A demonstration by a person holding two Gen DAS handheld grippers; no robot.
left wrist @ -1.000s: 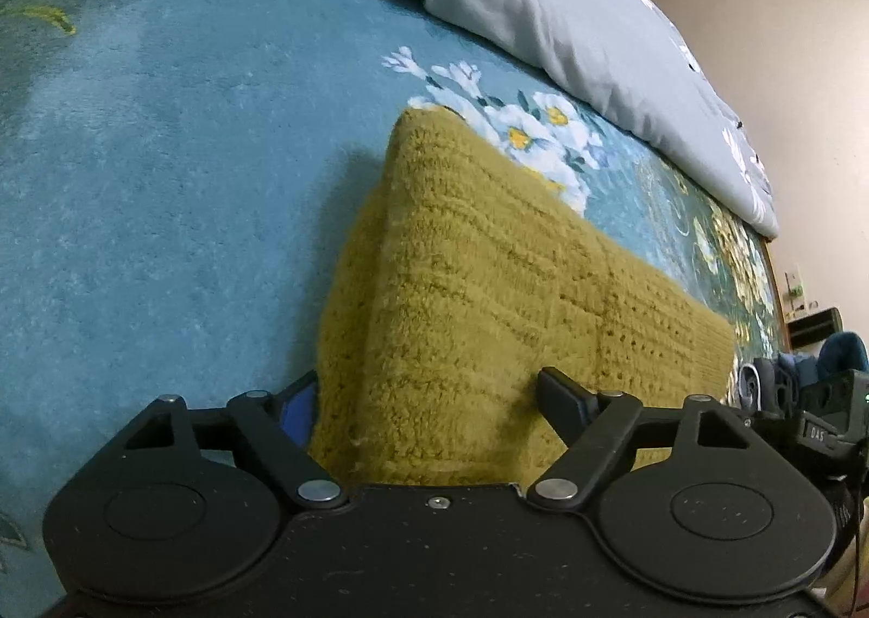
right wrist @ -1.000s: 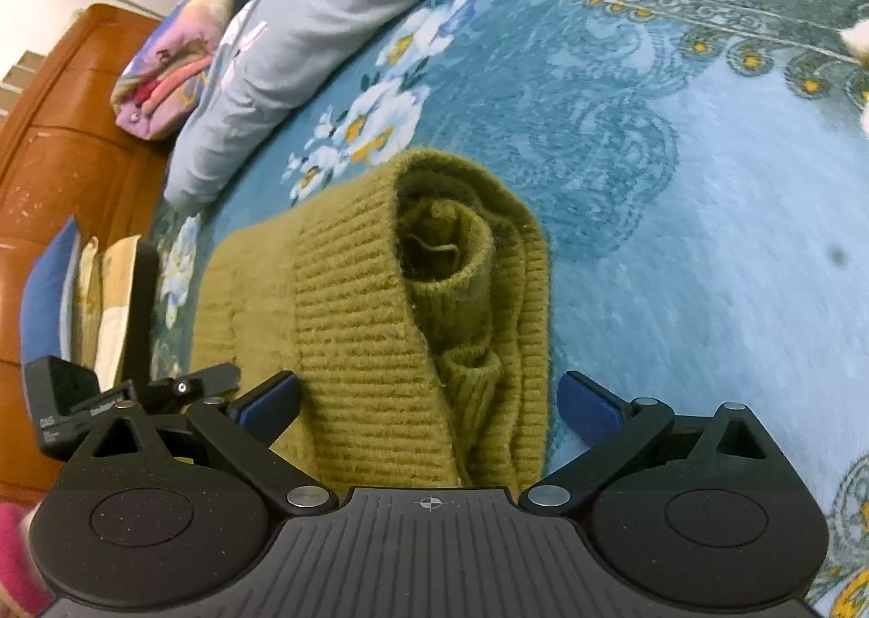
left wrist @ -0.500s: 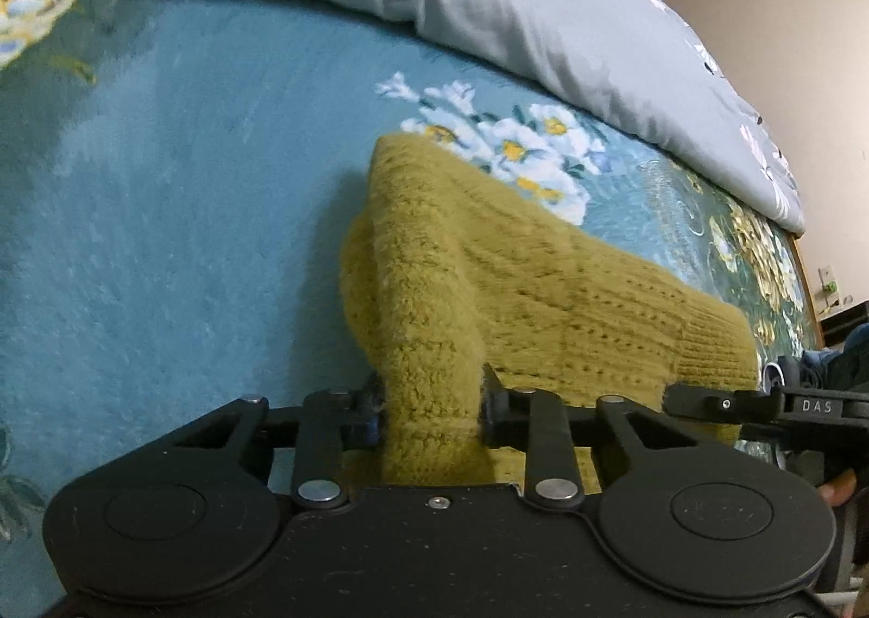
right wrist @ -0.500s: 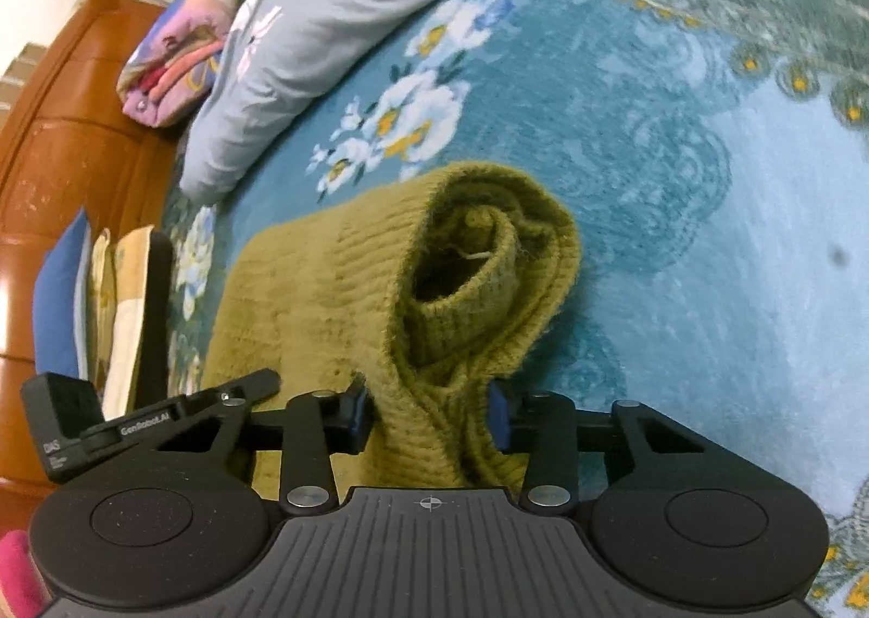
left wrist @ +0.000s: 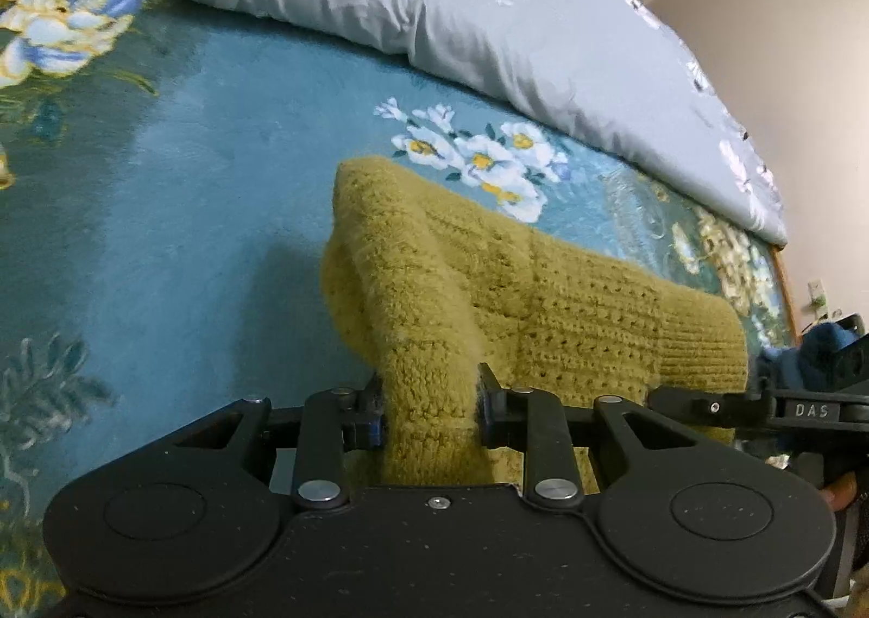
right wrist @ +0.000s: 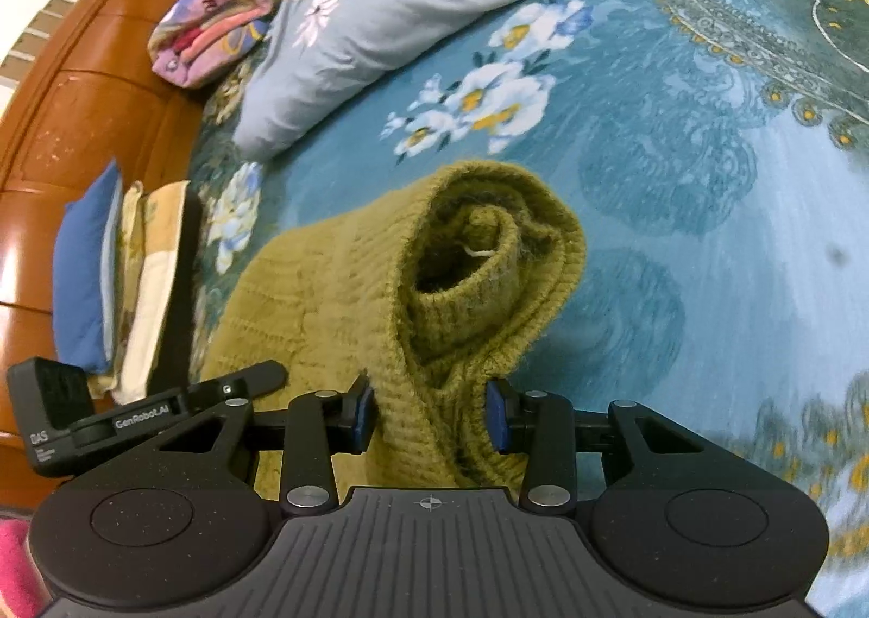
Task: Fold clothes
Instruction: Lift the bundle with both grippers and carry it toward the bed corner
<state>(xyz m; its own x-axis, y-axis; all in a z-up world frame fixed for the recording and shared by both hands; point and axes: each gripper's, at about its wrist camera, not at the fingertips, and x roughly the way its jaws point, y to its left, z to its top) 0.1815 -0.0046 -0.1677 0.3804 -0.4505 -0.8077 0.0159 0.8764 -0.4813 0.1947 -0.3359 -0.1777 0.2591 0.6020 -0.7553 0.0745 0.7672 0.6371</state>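
We see our left gripper (left wrist: 429,403) with its jaws clamped on a bunched fold of the mustard knit sweater (left wrist: 543,303), which lifts off the teal floral bed cover (left wrist: 163,183). A grey quilt (left wrist: 489,31) lies along the bed's far edge.

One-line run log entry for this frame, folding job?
step: lift near edge | left hand-held gripper: shut on sweater | right hand-held gripper: shut on sweater | far part: resting on bedspread
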